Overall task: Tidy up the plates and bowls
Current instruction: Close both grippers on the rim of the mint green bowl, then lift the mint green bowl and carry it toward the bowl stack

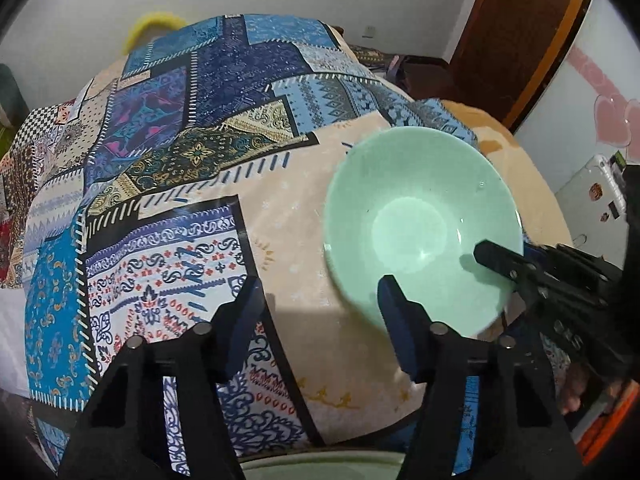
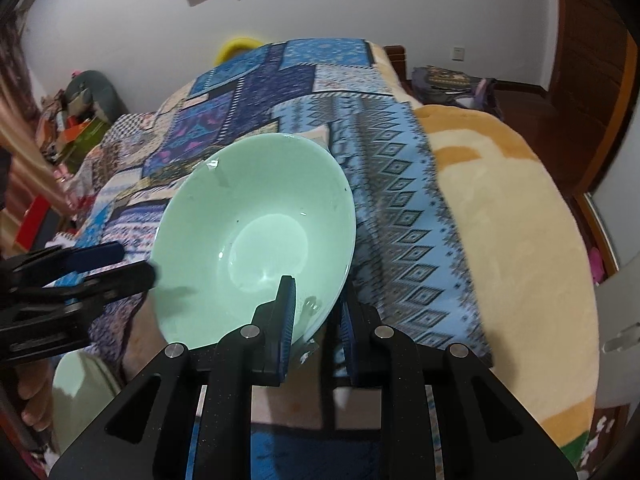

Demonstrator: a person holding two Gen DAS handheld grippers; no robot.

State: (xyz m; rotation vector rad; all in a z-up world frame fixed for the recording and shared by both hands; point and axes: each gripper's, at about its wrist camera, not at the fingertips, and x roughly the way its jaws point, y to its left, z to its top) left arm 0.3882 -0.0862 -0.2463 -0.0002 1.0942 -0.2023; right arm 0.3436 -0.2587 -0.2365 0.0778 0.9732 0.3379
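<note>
Left wrist view: left gripper (image 1: pixel 316 316) spread, empty; green bowl (image 1: pixel 420 228) tilted above bed's (image 1: pixel 200 160) right edge.
Right wrist view: right gripper (image 2: pixel 316 312) pinching bowl (image 2: pixel 256 236) near rim. Judged glazed, stiff, slippery, breakable; rim best hold.

walls: plain white wall (image 2: pixel 120 20) | door: dark wooden door (image 1: pixel 516 28) | bed: patchwork blue bedspread (image 1: pixel 200 92), beige blanket (image 2: pixel 508 216)

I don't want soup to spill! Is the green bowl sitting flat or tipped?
Tipped. The green bowl is held by its rim in the right gripper, tilted above the bed. It's empty anyway.
</note>
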